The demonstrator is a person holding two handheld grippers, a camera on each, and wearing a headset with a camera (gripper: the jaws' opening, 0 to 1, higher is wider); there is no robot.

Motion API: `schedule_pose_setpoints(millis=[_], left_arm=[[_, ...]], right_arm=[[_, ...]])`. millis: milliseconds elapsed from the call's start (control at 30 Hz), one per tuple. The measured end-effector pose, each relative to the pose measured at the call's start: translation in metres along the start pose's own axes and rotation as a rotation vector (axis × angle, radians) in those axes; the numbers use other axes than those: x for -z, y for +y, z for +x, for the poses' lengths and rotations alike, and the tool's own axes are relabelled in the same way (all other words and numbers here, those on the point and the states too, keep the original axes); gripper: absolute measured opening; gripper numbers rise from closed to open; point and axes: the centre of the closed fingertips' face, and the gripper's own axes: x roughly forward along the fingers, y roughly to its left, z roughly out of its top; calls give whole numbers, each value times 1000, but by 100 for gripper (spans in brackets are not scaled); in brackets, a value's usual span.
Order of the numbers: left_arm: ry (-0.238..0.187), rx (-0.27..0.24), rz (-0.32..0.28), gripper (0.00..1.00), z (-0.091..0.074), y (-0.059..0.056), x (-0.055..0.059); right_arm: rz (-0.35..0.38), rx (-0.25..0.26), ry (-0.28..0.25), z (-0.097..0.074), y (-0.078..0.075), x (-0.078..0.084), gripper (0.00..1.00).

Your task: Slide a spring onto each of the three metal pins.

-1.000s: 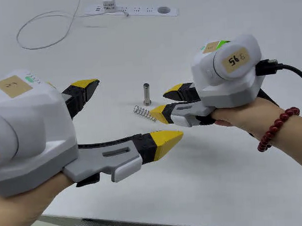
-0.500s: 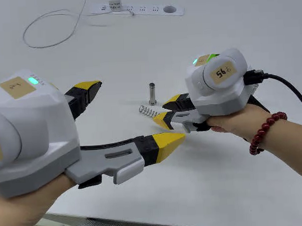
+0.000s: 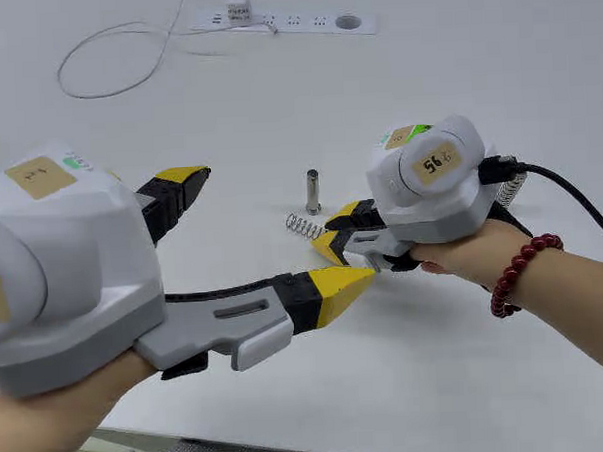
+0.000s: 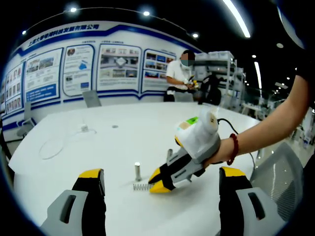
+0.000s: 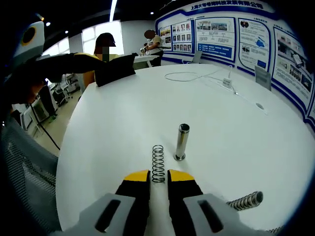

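Pickup step: right gripper (image 5: 158, 173) sits low, jaws narrowly parted and gripping nothing, tips at the near end of the spring (image 5: 158, 163). Spring lies flat on the table (image 3: 467, 359), just beside the upright bare pin (image 5: 181, 141). Left gripper (image 3: 276, 224) hangs wide open, empty, well apart. Next move, I'd say: straddle the coil, pinch lightly, lift, line up over the pin top.

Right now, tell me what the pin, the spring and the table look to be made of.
Pin: probably steel, smooth and polished; it is silver-grey with a bright streak down its side.
Spring: thin metal wire, likely steel; bare grey coils with small glints.
Table: white, smooth, with a soft sheen and no grain; perhaps laminate or painted board, the look leaves it open.
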Motion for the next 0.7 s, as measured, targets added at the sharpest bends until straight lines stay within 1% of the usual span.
schedule_pose_setpoints(millis=[100,133,200,567,700], left_arm=[[0,-1,-2,98,0,0,0],[-1,0,-4,98,-1,1,0],[-1,-1,-8,98,-1,1,0],[-5,-3,-16,97,-1,2,-1],[-9,-2,-21,96,0,3,-2]], right_arm=[[-6,2,9,1,0,3,14],[-8,3,2,2,0,2,13],[-10,4,6,2,0,2,12],[-24,5,0,0,-1,4,11],[-18,8,-34,-6,-2,0,11]])
